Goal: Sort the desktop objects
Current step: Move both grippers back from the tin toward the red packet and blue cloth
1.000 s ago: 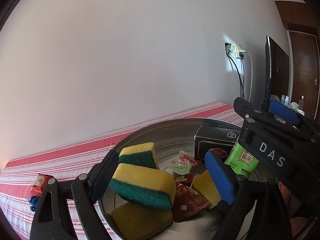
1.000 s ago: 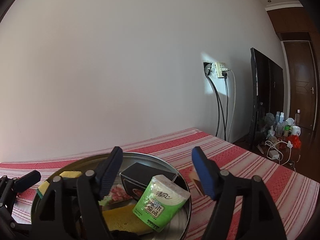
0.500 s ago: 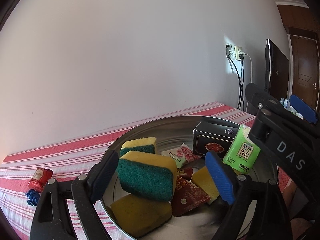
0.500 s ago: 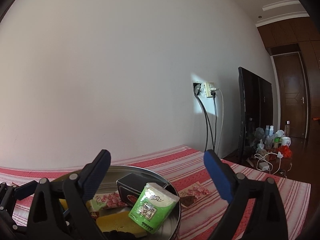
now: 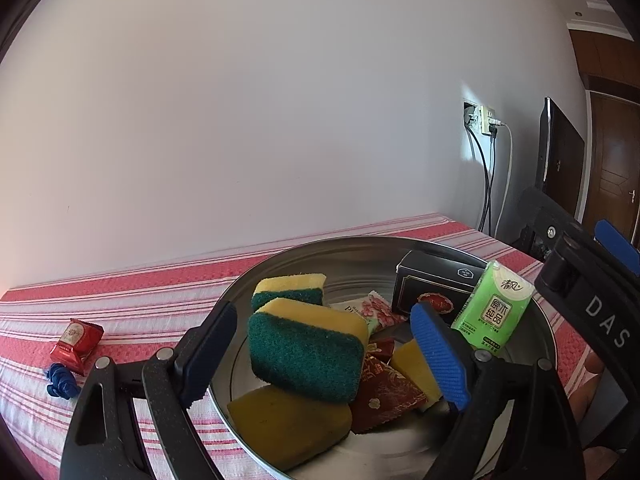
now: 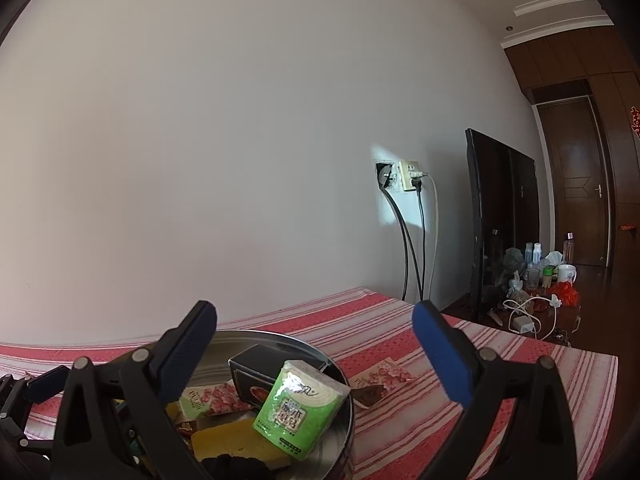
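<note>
Covering the surface is a red-and-white striped tablecloth (image 5: 160, 300), and on it stands a round metal basin (image 5: 340, 256) that holds most of the sorted items. Left gripper (image 5: 324, 356) hangs over the near rim of the basin, jaws wide, nothing between them; a yellow-and-green sponge (image 5: 308, 352) lies tilted on the pile below, clear of both fingers. Right gripper (image 6: 316, 344) is raised above the basin's right side, jaws likewise wide and empty.

Inside the basin: a second sponge (image 5: 290, 290) behind the first, a plain yellow sponge (image 5: 288, 424) at the front, a black box (image 5: 434, 290) at the back, and a green tissue pack (image 5: 494, 310) leaning against the right wall. A floral sachet (image 5: 374, 312) and a dark red packet (image 5: 386, 396) lie between them.

Outside the basin: another floral sachet (image 6: 384, 374) on the cloth just right of it; a red candy (image 5: 76, 340) and a small blue object (image 5: 60, 380) well to the left
</note>
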A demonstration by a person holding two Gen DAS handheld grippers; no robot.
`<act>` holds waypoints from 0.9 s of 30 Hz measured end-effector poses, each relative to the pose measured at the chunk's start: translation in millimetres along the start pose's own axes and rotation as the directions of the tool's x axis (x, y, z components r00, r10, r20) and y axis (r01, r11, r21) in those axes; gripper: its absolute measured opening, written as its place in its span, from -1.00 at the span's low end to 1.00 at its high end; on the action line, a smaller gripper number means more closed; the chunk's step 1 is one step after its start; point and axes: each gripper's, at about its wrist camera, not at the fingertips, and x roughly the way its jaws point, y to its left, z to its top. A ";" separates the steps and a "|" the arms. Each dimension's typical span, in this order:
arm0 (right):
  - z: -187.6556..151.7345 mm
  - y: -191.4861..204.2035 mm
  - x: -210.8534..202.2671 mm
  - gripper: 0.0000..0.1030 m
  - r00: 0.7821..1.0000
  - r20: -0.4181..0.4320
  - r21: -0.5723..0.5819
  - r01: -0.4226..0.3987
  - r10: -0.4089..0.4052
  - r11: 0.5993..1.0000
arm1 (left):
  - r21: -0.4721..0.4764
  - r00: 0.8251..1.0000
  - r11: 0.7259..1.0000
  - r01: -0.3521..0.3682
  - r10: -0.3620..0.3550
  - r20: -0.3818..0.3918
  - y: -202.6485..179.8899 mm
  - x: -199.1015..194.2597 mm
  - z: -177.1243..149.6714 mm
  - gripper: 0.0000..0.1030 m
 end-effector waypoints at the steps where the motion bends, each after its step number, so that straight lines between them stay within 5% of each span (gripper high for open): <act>1: 0.0 -0.6 -1.0 0.94 1.000 0.003 0.003 0.001 -0.001 1.000 | -0.002 1.000 1.000 -0.001 0.001 0.001 0.4 -0.3 0.0 0.76; 15: -1.6 3.9 -40.7 0.94 0.998 0.066 0.046 -0.007 0.004 0.999 | -0.010 0.999 0.999 -0.035 0.035 0.017 16.4 -15.6 -6.1 0.76; 27: -8.9 29.6 -58.0 0.94 0.996 0.018 0.072 -0.088 0.087 0.994 | -0.031 0.995 0.995 -0.094 0.094 0.011 51.9 -34.7 -15.0 0.76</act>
